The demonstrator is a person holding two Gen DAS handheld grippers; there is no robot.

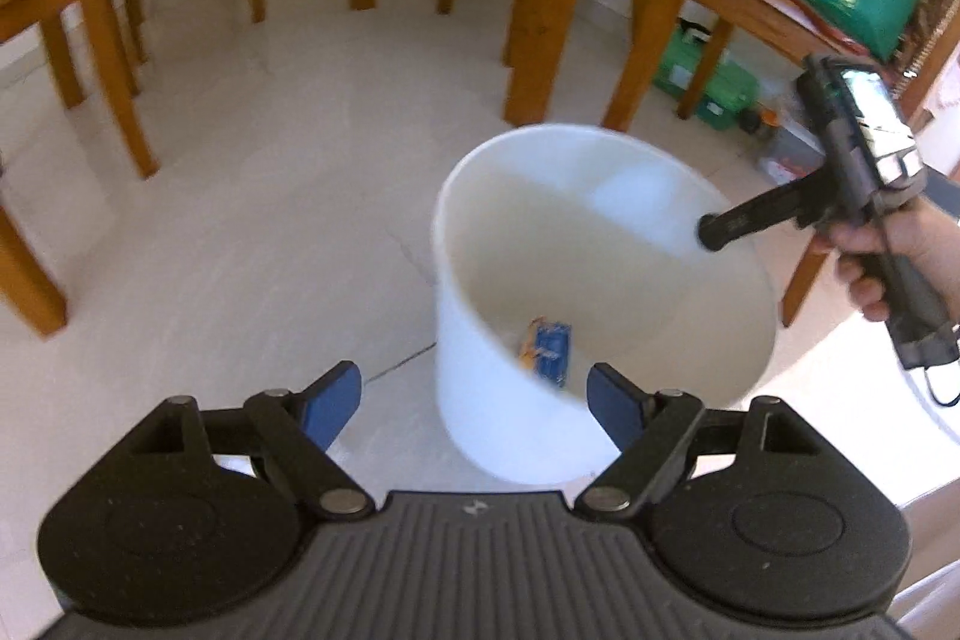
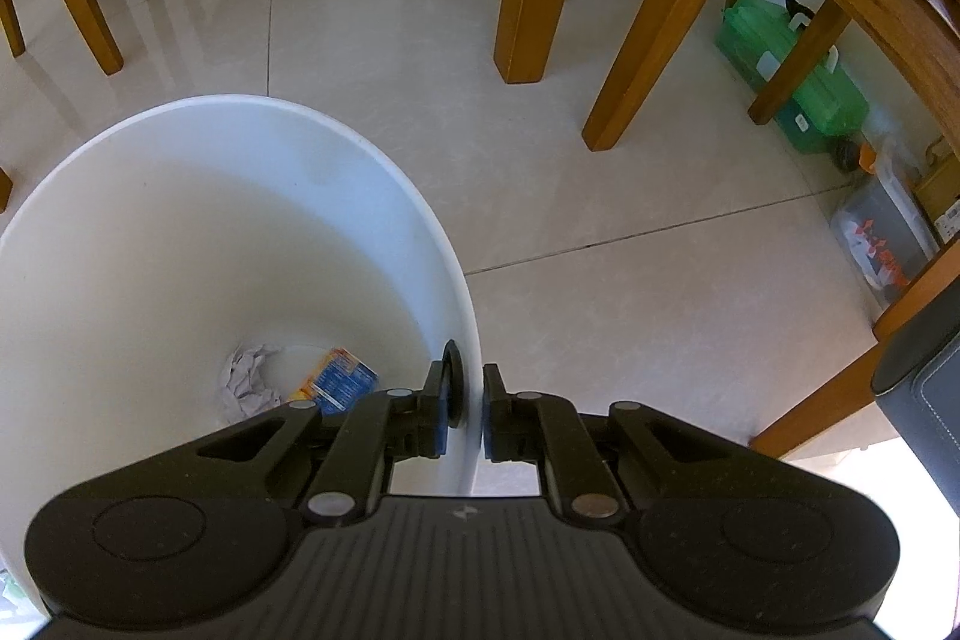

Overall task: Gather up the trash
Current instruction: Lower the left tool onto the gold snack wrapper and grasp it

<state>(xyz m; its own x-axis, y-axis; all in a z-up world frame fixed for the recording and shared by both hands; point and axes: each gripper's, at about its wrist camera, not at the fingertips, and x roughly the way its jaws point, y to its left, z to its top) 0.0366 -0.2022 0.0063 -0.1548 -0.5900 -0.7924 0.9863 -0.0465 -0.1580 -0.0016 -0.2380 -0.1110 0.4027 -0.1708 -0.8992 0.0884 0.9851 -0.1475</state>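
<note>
Right gripper (image 2: 467, 415) fingers pinch the white bin's (image 2: 372, 160) rim; left gripper (image 1: 474, 406) gapes (blue wrapper (image 1: 549, 352) inside).

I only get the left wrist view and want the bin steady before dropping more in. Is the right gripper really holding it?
Observer: Yes. The right gripper is shut on the rim of the bin, with one finger inside the wall and one outside.
Operator: I see only a blue packet inside. Is there anything else?
Observer: A crumpled grey paper lies on the bottom beside it.
</note>
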